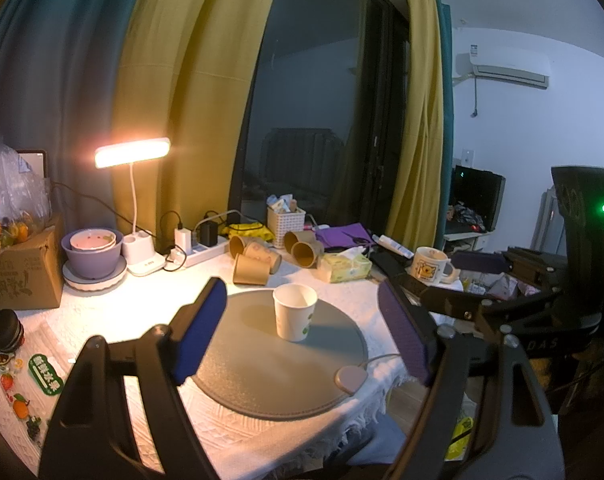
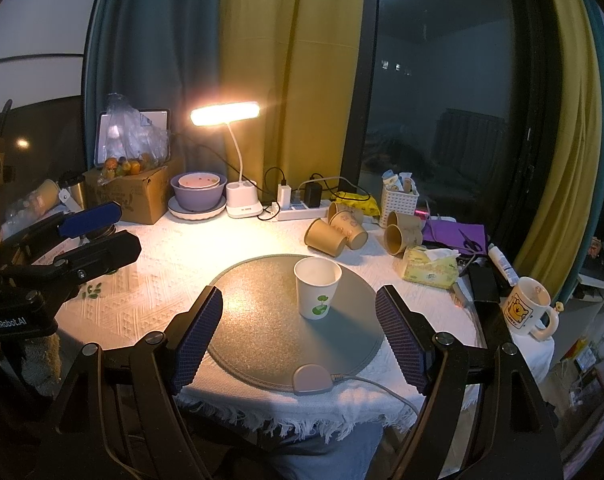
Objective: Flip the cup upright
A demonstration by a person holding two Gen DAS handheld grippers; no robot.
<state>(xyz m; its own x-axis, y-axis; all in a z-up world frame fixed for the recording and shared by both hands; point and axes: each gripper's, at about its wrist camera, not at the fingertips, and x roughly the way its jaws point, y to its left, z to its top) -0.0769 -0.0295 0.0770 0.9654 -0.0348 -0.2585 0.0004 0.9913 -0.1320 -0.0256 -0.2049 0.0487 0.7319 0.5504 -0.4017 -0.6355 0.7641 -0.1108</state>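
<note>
A white paper cup (image 1: 295, 312) with a green print stands upright, mouth up, on the round grey mat (image 1: 261, 376); it also shows in the right wrist view (image 2: 317, 288) on the mat (image 2: 261, 320). My left gripper (image 1: 302, 320) is open and empty, its fingers apart on either side of the cup, nearer the camera than it. My right gripper (image 2: 299, 320) is open and empty, held back from the cup at the table's front edge. The right gripper's body shows in the left wrist view (image 1: 502, 304), and the left gripper's in the right wrist view (image 2: 73, 248).
Several brown paper cups (image 2: 338, 232) lie on their sides behind the mat. A lit desk lamp (image 2: 241, 196), purple bowls (image 2: 197, 192), a power strip (image 2: 302, 210), a cardboard box (image 2: 137, 192), a tissue pack (image 2: 430, 268) and a bear mug (image 2: 528, 310) crowd the back and right.
</note>
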